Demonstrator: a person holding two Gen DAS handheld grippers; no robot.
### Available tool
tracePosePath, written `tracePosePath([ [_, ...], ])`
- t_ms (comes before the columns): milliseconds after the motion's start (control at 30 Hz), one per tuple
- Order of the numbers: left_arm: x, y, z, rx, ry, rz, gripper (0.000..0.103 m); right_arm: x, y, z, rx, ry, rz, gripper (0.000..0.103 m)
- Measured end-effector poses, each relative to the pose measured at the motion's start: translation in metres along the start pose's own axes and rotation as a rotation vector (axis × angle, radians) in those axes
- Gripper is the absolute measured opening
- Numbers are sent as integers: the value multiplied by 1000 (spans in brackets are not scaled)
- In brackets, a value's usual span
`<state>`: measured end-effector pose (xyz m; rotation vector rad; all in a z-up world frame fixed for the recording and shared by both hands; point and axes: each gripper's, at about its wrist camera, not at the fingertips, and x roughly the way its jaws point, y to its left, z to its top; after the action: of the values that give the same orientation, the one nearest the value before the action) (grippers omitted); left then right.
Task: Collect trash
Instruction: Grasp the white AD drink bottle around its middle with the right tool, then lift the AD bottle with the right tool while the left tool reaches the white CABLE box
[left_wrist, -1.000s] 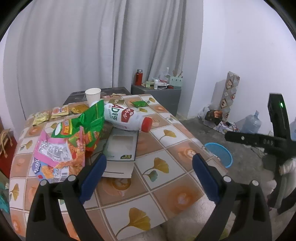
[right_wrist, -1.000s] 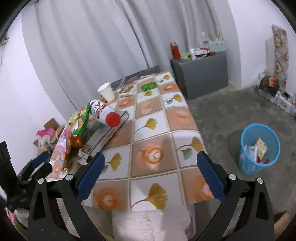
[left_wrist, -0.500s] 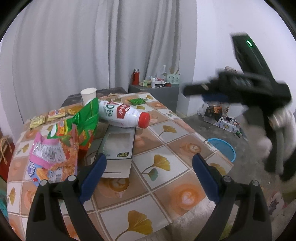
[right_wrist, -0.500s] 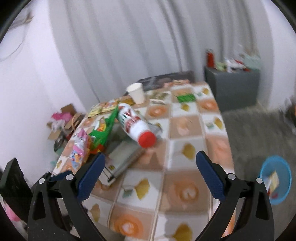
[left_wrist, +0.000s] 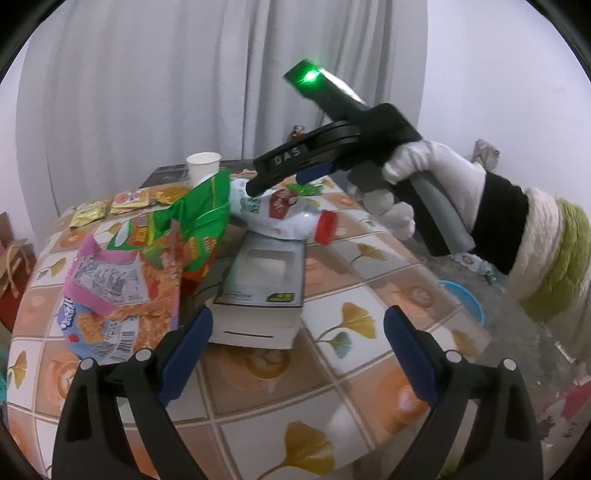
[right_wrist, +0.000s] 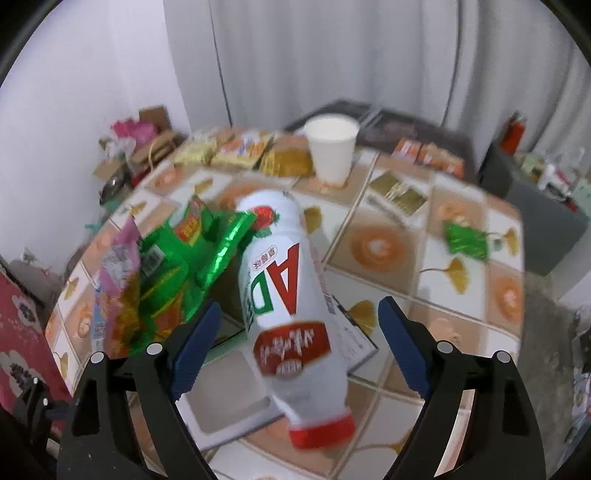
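Observation:
A white bottle (left_wrist: 284, 214) (right_wrist: 280, 266) with a red cap lies on a flat grey box (left_wrist: 262, 280) (right_wrist: 229, 398) on the tiled table (left_wrist: 351, 369). A green snack bag (left_wrist: 199, 221) (right_wrist: 177, 266) leans against the bottle, and a pink bag (left_wrist: 110, 288) (right_wrist: 118, 266) lies beside that. My right gripper (right_wrist: 299, 325) (left_wrist: 284, 181) hangs tilted down over the bottle. Its jaws are closing with the bottle between them, and the pads stand clear of it. My left gripper (left_wrist: 297, 325) is open over the box's near edge and holds nothing.
A white paper cup (left_wrist: 203, 168) (right_wrist: 332, 147) and several small packets (right_wrist: 236, 147) sit at the table's far side. A green wrapper (right_wrist: 465, 240) lies to the right. A blue bin (left_wrist: 463, 299) stands on the floor right of the table. A gloved hand (left_wrist: 436, 170) grips the right tool.
The right gripper swung in from the right, across the table, to just above the bottle, rolling as it went, and its jaws narrowed. The left gripper sank a little toward the table.

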<state>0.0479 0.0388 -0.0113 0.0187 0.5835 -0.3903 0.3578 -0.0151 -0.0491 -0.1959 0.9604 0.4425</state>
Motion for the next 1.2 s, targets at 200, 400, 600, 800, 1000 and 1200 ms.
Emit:
tracePosePath([
  [200, 8, 1, -9, -9, 27, 18, 92, 12, -6, 0, 74, 72, 58, 59],
  [400, 7, -1, -9, -14, 28, 11, 92, 10, 6, -5, 5, 91, 61, 59],
  [600, 5, -1, -8, -26, 26, 5, 92, 1, 8, -17, -7, 119, 89, 59],
  [800, 5, -1, -5, -25, 16, 7, 92, -17, 2, -42, 54, 99, 101, 58],
  [1000, 20, 9, -1, -75, 30, 29, 92, -32, -17, -70, 176, 80, 133, 58],
  [1200, 33, 8, -2, -54, 37, 75, 92, -48, -33, -92, 281, 50, 116, 58],
])
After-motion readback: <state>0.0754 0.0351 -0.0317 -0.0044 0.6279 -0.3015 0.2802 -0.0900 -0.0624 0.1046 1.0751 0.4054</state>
